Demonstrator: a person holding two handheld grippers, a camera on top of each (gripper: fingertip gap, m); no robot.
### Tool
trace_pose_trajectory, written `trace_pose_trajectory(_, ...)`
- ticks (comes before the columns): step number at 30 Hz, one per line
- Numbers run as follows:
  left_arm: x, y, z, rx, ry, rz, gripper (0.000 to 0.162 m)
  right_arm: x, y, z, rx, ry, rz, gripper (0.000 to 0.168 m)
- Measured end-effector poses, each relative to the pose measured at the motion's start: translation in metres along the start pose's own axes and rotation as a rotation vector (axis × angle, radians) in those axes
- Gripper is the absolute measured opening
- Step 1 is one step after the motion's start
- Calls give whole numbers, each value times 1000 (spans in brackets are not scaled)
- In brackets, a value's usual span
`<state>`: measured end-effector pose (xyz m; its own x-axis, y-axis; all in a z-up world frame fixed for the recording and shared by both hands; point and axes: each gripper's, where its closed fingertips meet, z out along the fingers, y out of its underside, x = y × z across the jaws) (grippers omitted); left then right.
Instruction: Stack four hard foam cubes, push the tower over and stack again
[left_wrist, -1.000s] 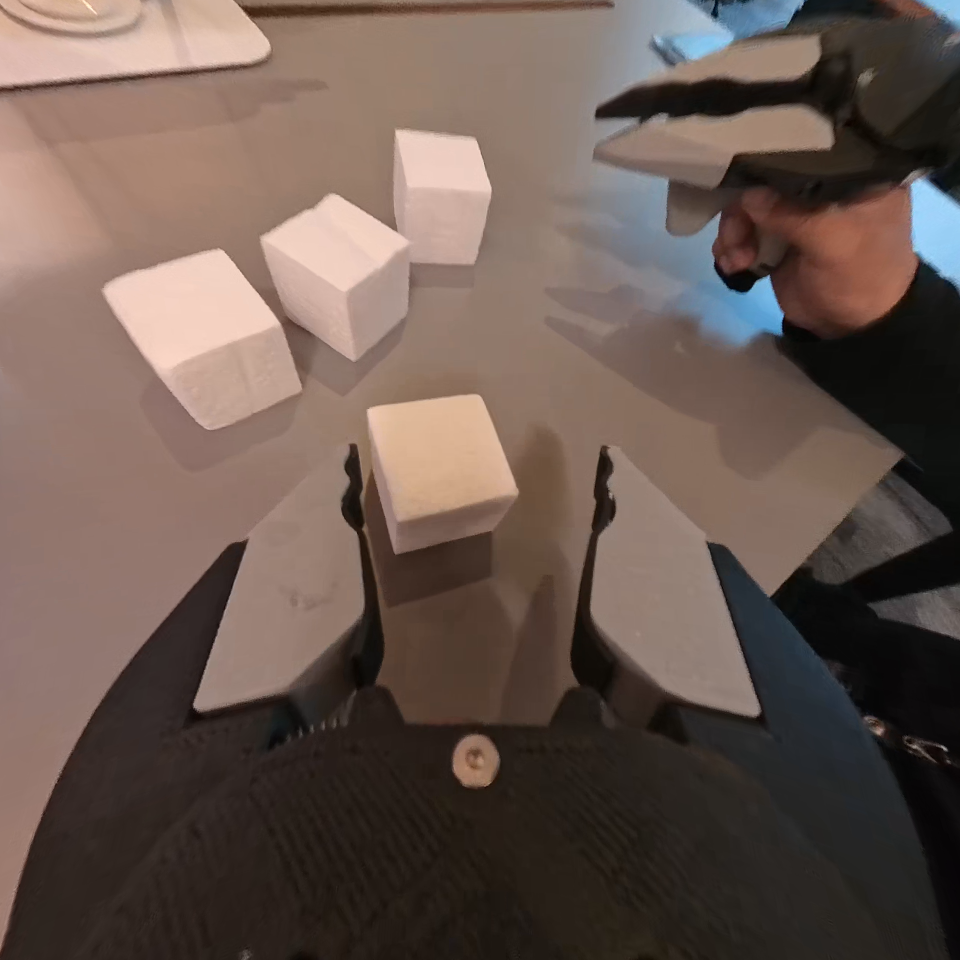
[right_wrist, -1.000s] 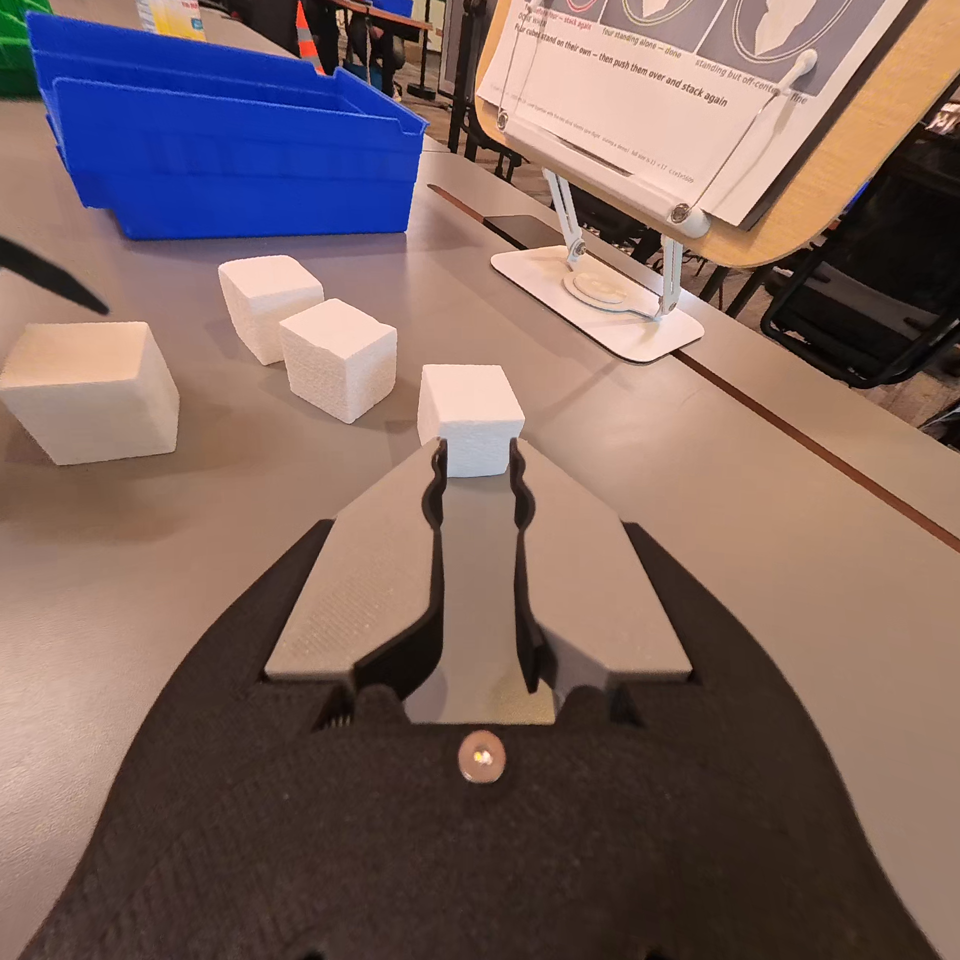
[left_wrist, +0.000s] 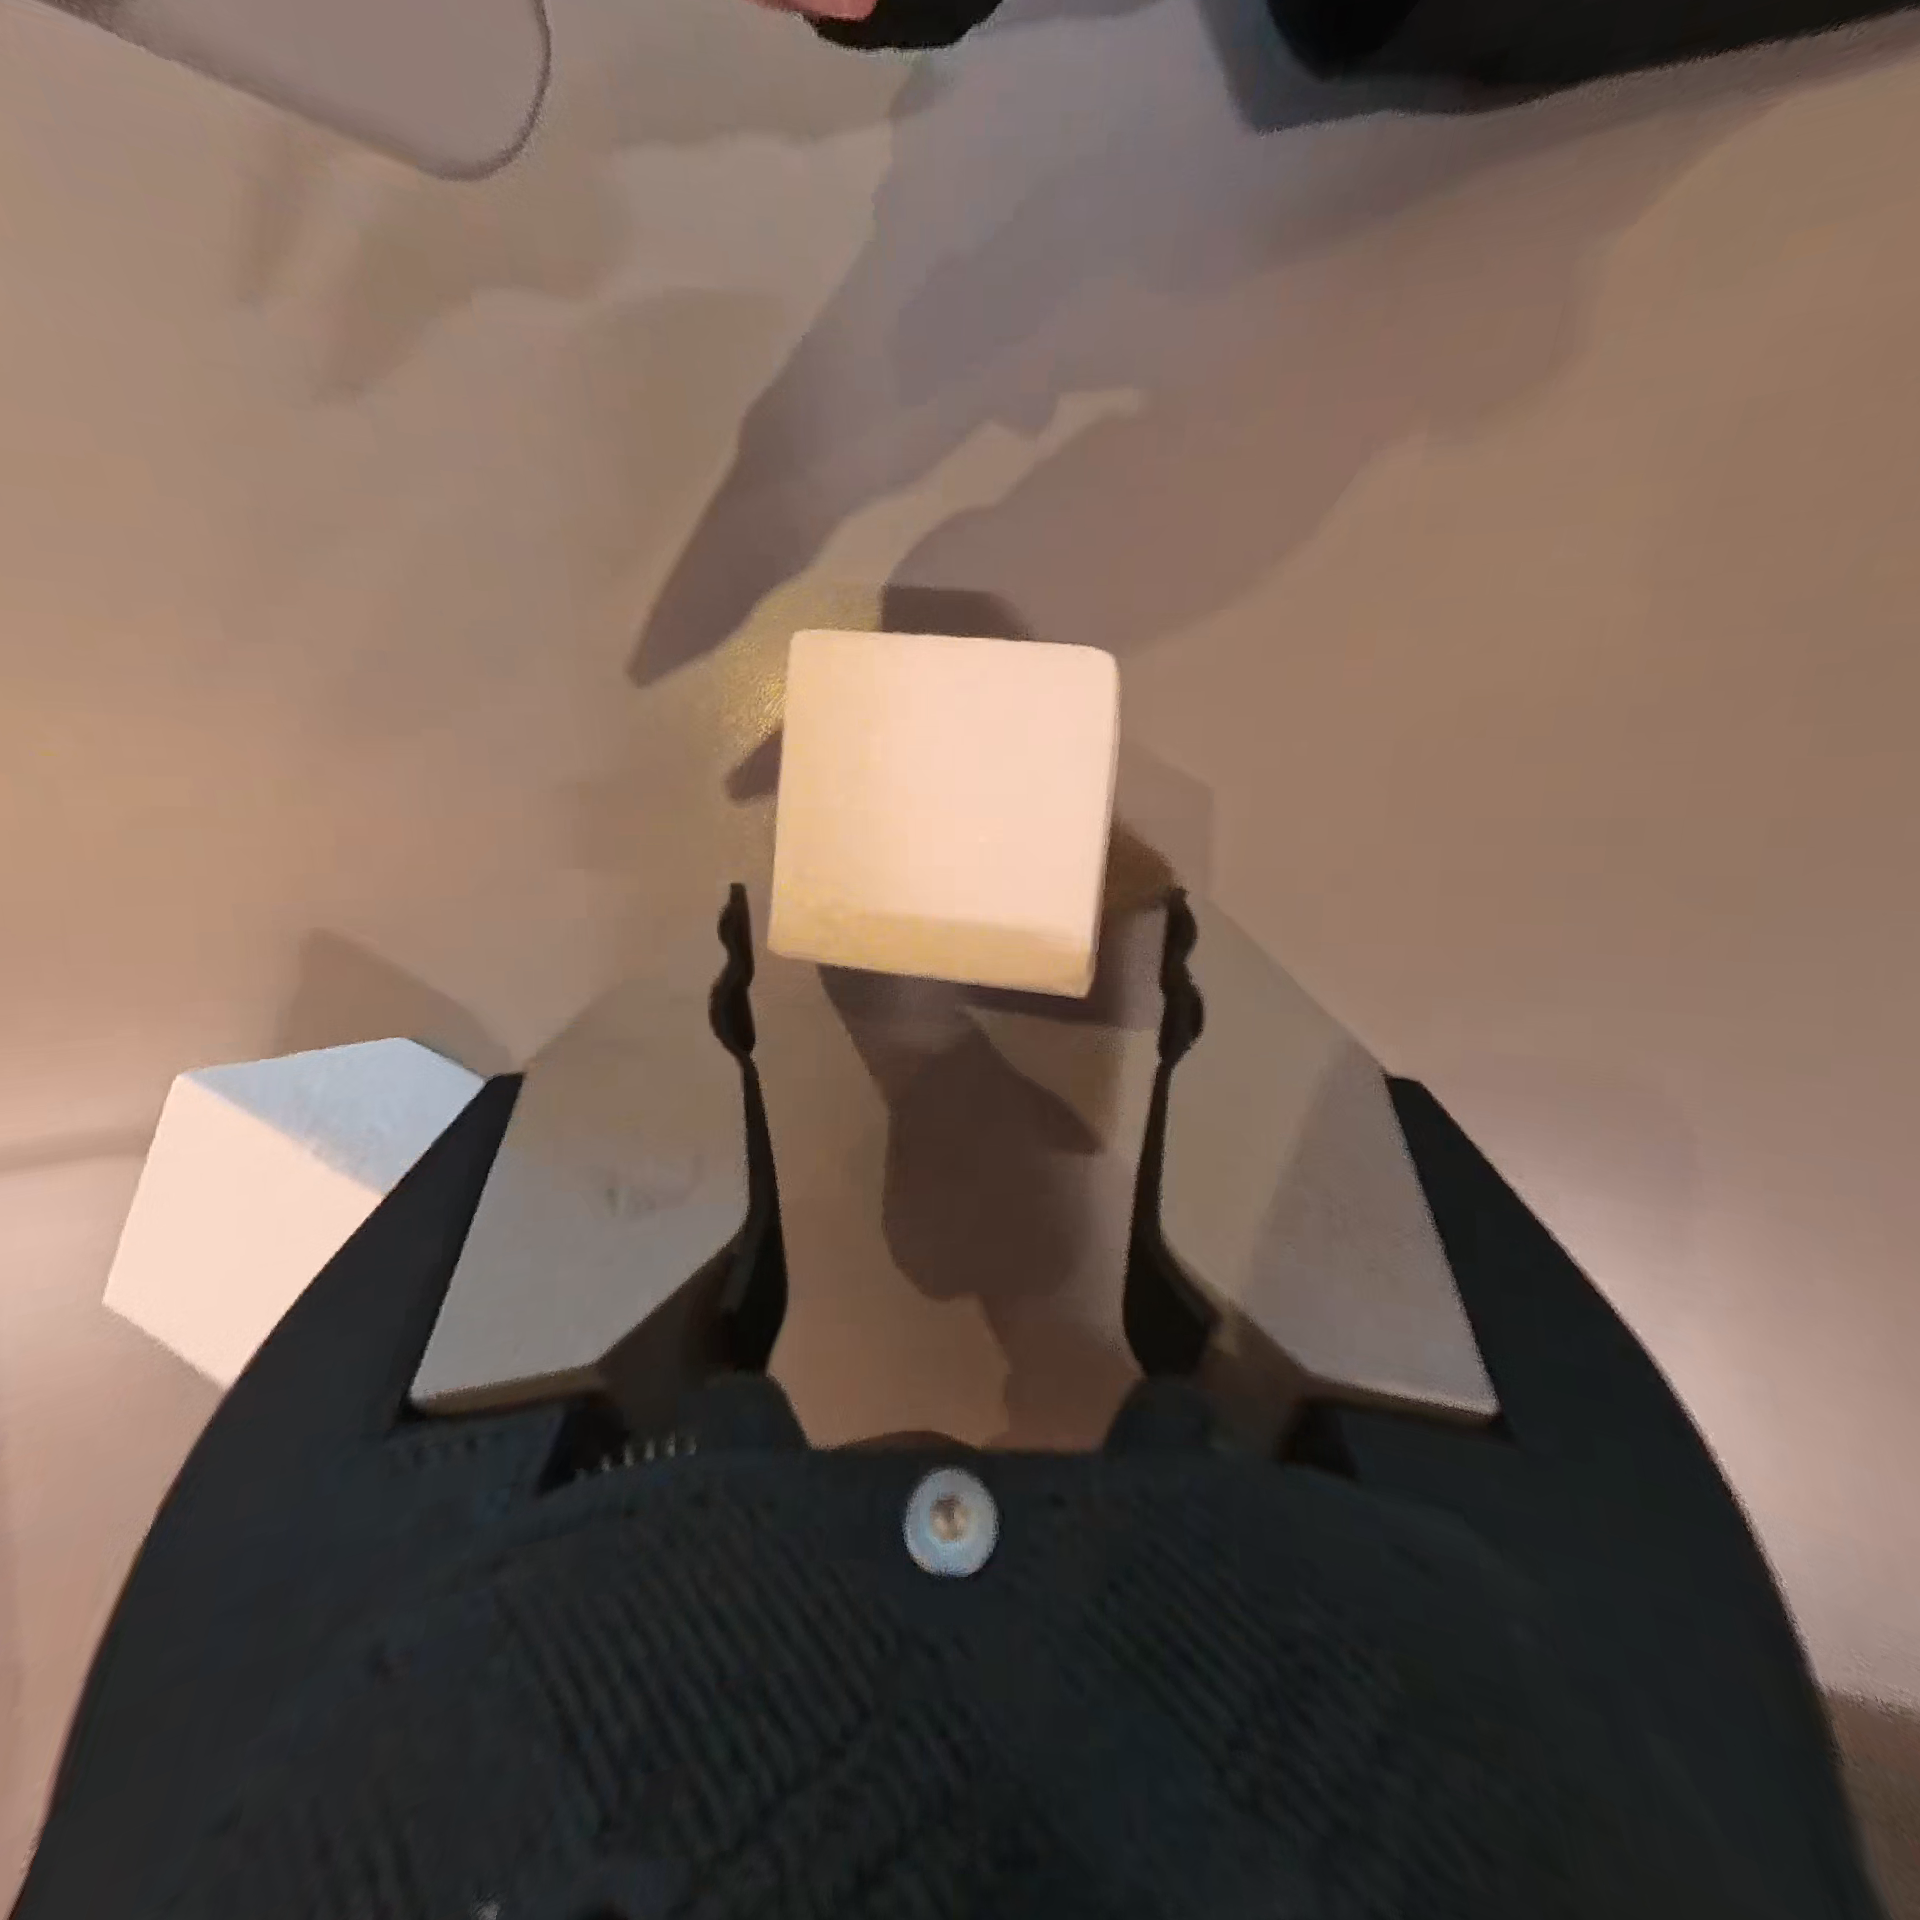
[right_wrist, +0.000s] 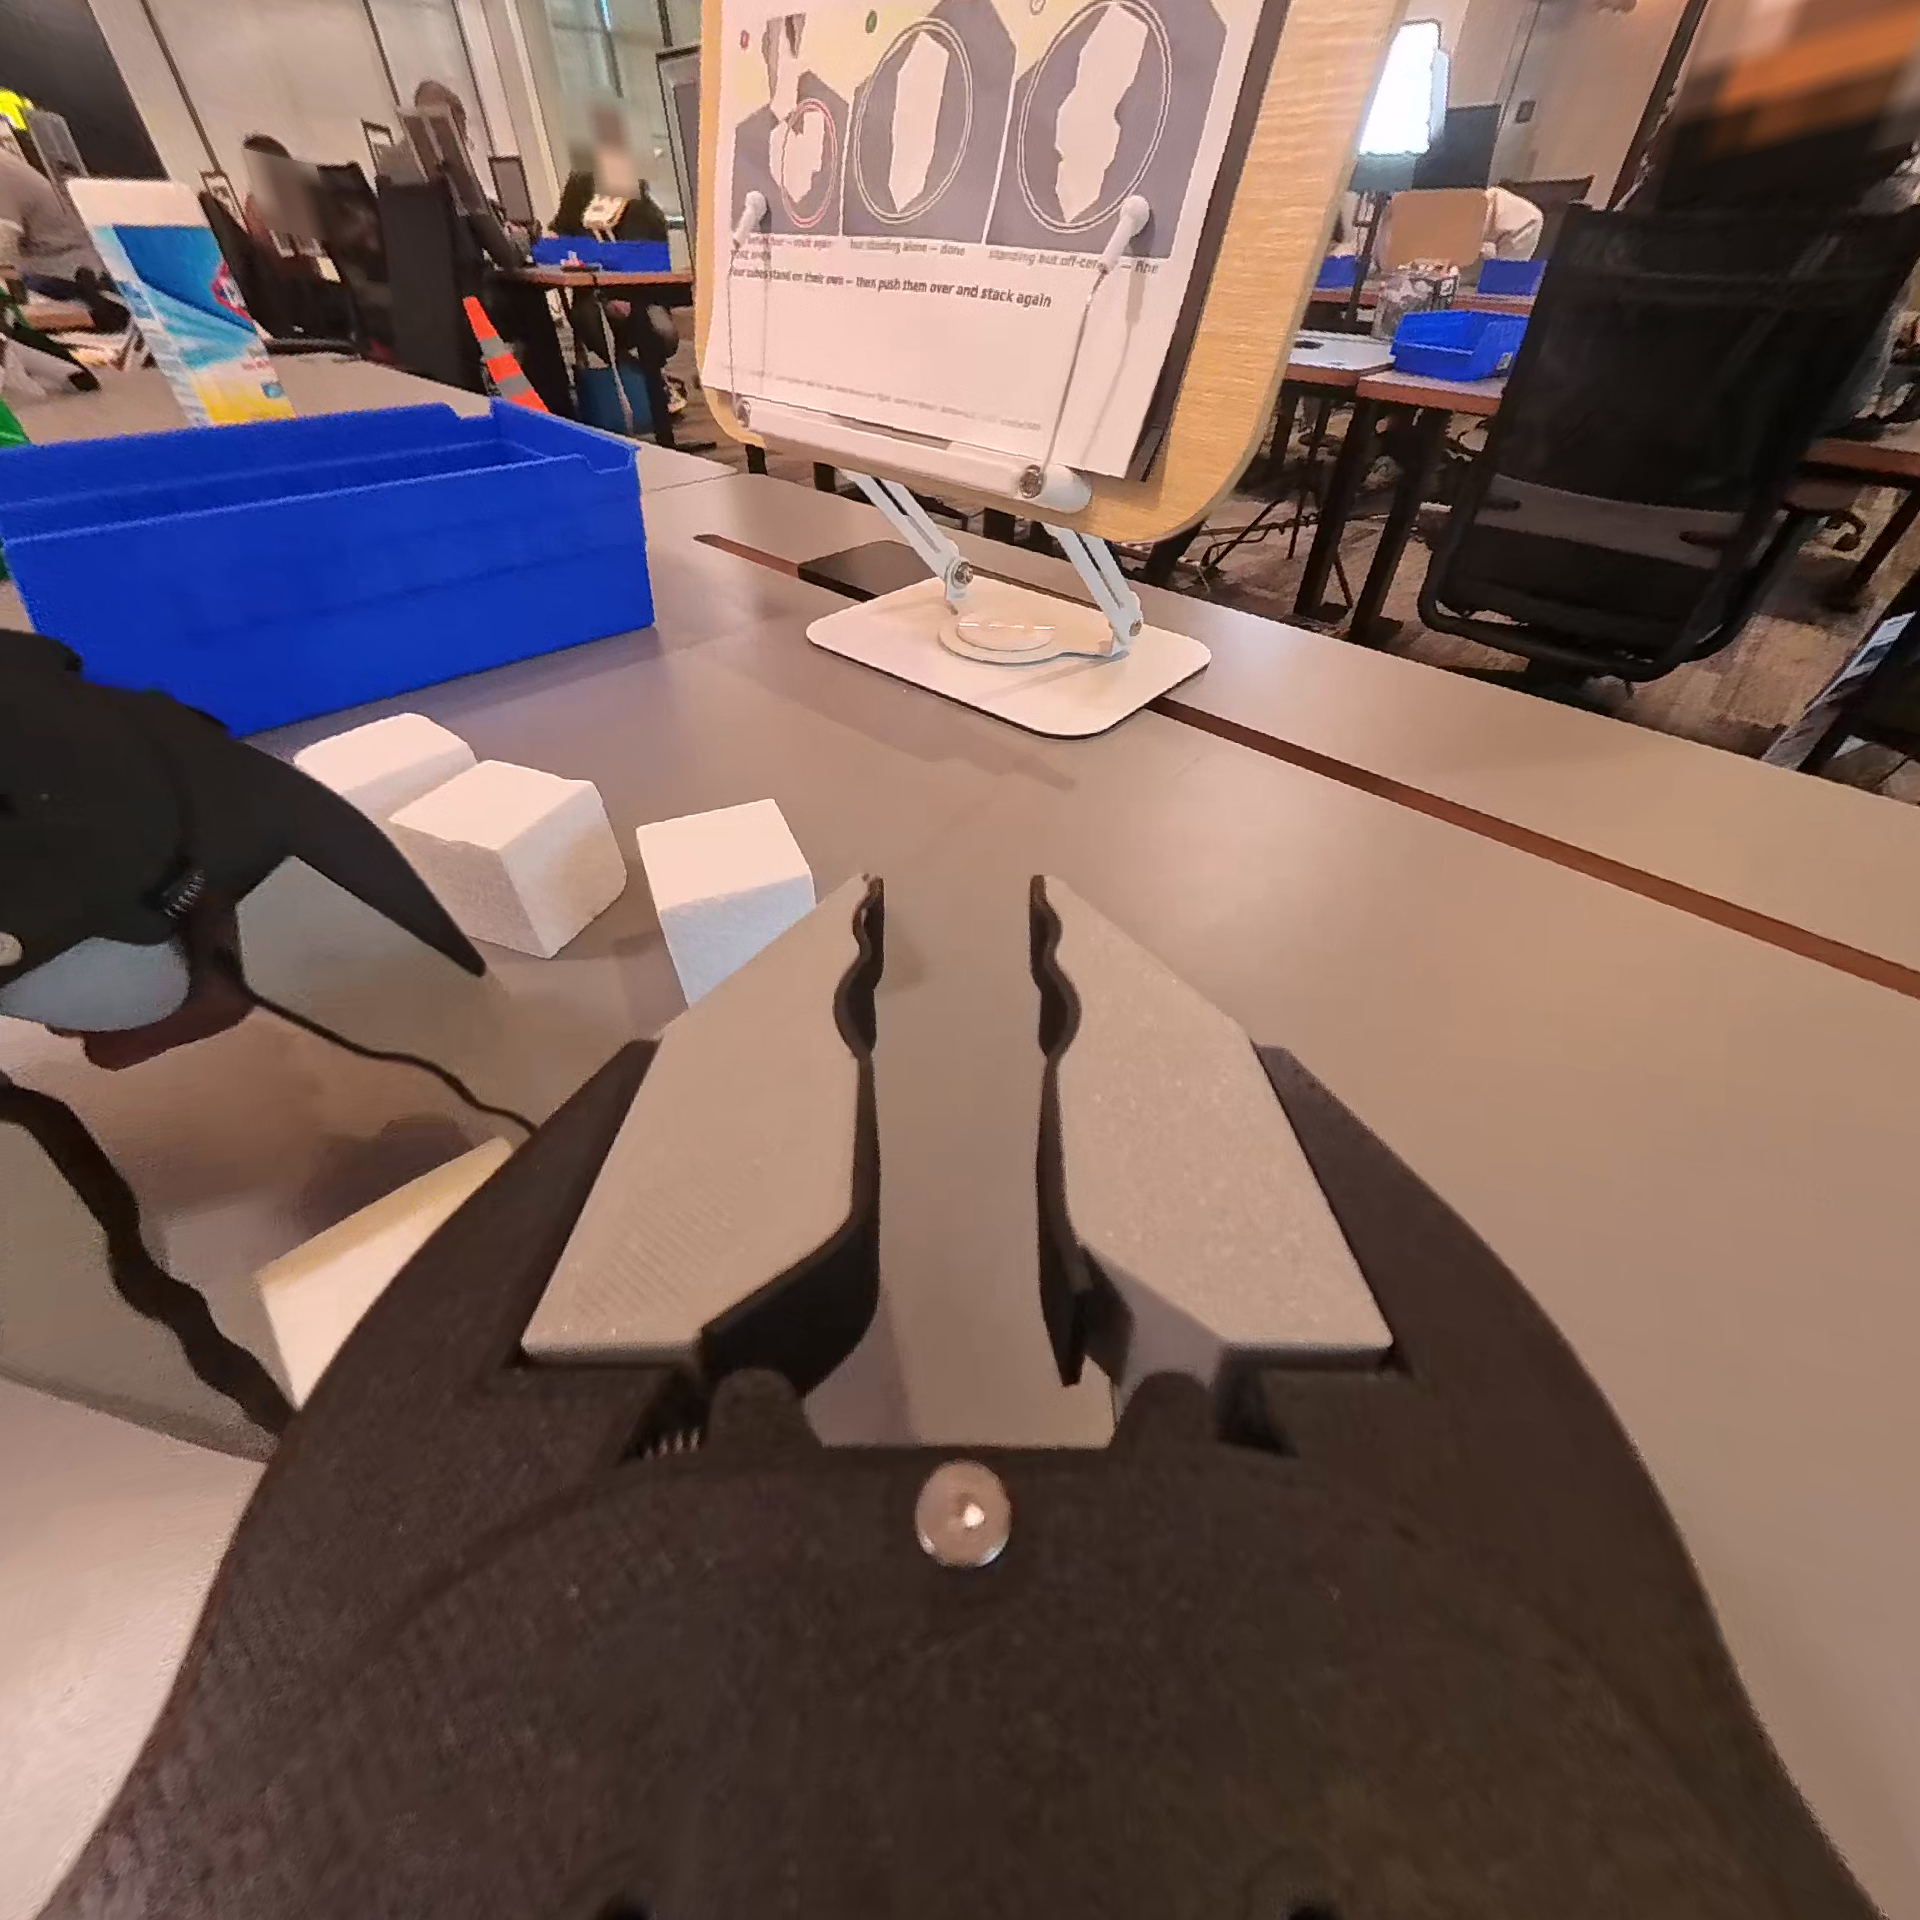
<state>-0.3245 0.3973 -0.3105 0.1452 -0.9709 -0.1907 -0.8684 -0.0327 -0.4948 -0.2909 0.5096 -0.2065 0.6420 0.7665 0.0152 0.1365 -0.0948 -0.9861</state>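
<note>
In the left wrist view my left gripper (left_wrist: 956, 935) is open and points down at a cream foam cube (left_wrist: 940, 821). The cube lies on the table just ahead of the fingertips, its near edge level with them, untouched. A white cube (left_wrist: 281, 1174) lies at the lower left beside the left finger. In the right wrist view my right gripper (right_wrist: 956, 904) is narrowly open and empty above the table. Three white cubes (right_wrist: 727, 883), (right_wrist: 509, 862), (right_wrist: 384, 753) lie to its left. A fourth cube (right_wrist: 364, 1268) is partly hidden by the gripper body.
The grey table (right_wrist: 1351, 1039) has a dark seam along its far side. A blue bin (right_wrist: 332, 582) stands at the back left. A paper stand with a white base (right_wrist: 1008, 644) is straight ahead. The left gripper's black body (right_wrist: 125, 831) shows at the left. An office chair (right_wrist: 1621, 468) is beyond the table. My left tips are roughly 9 cm from the white cube (left_wrist: 281, 1174). It is also in sight in the right wrist view (right_wrist: 718, 881).
My left gripper has tilted down and moved forward over the cream cube. My right gripper has risen and shifted right, so the cube once at its tips now sits to its left.
</note>
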Motion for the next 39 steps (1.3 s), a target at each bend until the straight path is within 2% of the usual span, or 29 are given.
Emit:
trace_pose_trajectory(3, -3, 5, -13, -23, -33, 1, 82, -2, -1, 0, -3, 7, -27, 25)
trace_pose_trajectory(8, -23, 19, -65, 48, -77, -113, 89, -2, -7, -3, 24, 7, -20, 25)
trace_pose_trajectory(13, -66, 82, -100, -7, -210, -304, 85, -3, -9, -4, 38, -7, 2, 25)
trace_pose_trajectory(18, -80, 117, -93, -42, -165, -517, 80, -4, -7, -2, 28, 1, -21, 25)
trace_pose_trajectory(23, -84, 128, -78, -94, -153, -519, 73, -4, -6, -1, 26, 0, -16, 25)
trace_pose_trajectory(25, -87, 136, -74, -151, -181, -488, 55, -3, -7, -1, 28, -3, -12, 25)
trace_pose_trajectory(31, -86, 101, -91, -45, -160, -415, 54, -2, -8, -2, 32, 0, -11, 25)
trace_pose_trajectory(39, -59, 14, -118, 111, -113, -214, 55, 2, -8, -4, 33, 8, 2, 25)
